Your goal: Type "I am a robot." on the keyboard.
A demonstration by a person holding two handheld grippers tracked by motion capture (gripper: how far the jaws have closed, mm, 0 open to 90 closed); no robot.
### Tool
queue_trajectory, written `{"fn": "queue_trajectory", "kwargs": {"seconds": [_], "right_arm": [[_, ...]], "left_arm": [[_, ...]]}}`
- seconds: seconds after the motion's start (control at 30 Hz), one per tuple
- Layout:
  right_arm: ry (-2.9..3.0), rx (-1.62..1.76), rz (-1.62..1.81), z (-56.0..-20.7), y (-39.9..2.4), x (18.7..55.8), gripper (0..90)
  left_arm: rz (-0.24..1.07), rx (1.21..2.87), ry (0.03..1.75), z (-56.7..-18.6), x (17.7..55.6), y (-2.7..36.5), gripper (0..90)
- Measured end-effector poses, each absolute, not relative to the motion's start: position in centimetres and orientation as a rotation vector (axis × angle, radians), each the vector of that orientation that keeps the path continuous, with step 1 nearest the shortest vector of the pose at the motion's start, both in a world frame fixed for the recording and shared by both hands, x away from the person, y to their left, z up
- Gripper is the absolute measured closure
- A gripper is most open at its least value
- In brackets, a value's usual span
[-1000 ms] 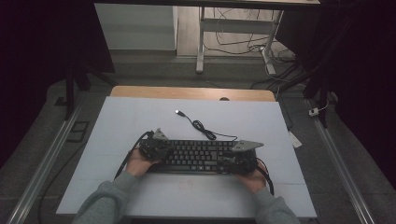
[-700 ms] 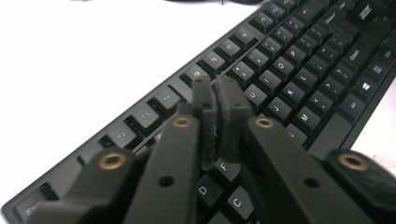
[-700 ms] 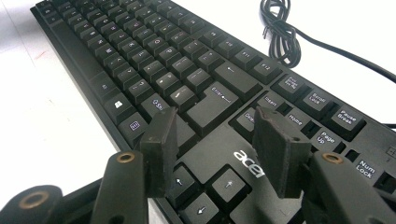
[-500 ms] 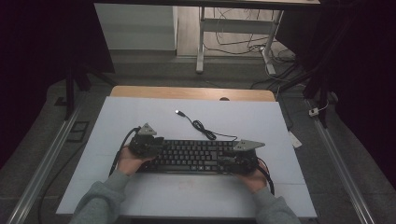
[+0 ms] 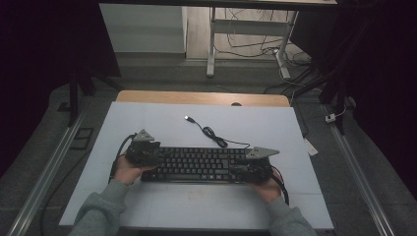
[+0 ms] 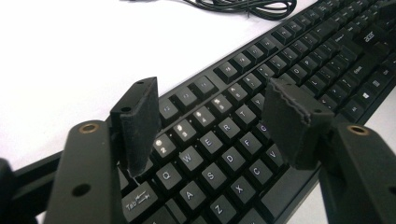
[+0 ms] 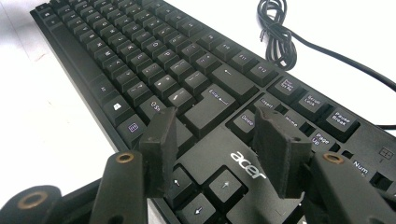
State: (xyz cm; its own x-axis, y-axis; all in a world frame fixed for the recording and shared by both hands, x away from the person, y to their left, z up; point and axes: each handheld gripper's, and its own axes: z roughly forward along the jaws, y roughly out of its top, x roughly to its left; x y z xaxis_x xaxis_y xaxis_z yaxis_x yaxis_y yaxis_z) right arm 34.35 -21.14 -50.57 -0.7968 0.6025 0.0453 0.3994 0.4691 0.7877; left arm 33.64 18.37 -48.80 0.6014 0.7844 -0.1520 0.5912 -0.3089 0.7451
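Observation:
A black Acer keyboard [image 5: 196, 164] lies across the white table top, and its cable [image 5: 216, 137] curls away to a USB plug [image 5: 188, 118]. My left gripper [image 5: 142, 150] hovers at the keyboard's left end. In the left gripper view its jaws [image 6: 212, 95] stand open above the Q-W-E-R keys [image 6: 210, 140]; they have just been opening and grip nothing. At the keyboard's right end sits my right gripper [image 5: 253, 169]. Its jaws [image 7: 217, 126] are open over the arrow keys [image 7: 224, 184] and the Acer logo [image 7: 247, 163], with no pad pressing on anything.
The white mat [image 5: 275, 123] covers a wooden table whose far edge [image 5: 196, 97] shows beyond it. A coiled bundle of cable [image 7: 278, 37] lies behind the function keys. A small white tag [image 5: 310, 146] sits at the mat's right edge. Bare mat stretches behind and in front of the keyboard.
My left gripper has slid left along the keyboard towards its left end. The right gripper and the keyboard have stayed put.

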Motion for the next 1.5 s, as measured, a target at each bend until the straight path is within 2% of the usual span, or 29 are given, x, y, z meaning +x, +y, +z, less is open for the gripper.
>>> {"fn": "queue_trajectory", "kwargs": {"seconds": [0.37,0.47,0.6,0.8,1.5], "right_arm": [[2.470,0.847,1.282,-50.1,-20.5,34.3,50.3],[2.482,0.830,1.303,-49.8,-19.8,34.4,52.7],[2.513,0.821,1.326,-49.6,-18.3,34.5,62.7],[2.603,0.786,1.344,-49.8,-16.1,34.8,89.9],[2.689,0.728,1.241,-51.7,-12.1,35.4,90.0]], "left_arm": [[0.313,2.028,1.097,-48.8,33.6,18.4,32.5],[0.312,2.031,1.100,-48.9,33.7,18.3,31.8],[0.310,2.038,1.099,-49.0,33.8,18.1,31.5],[0.309,2.040,1.100,-49.1,33.8,18.2,31.3],[0.311,2.039,1.112,-49.1,33.9,18.3,29.7]]}}
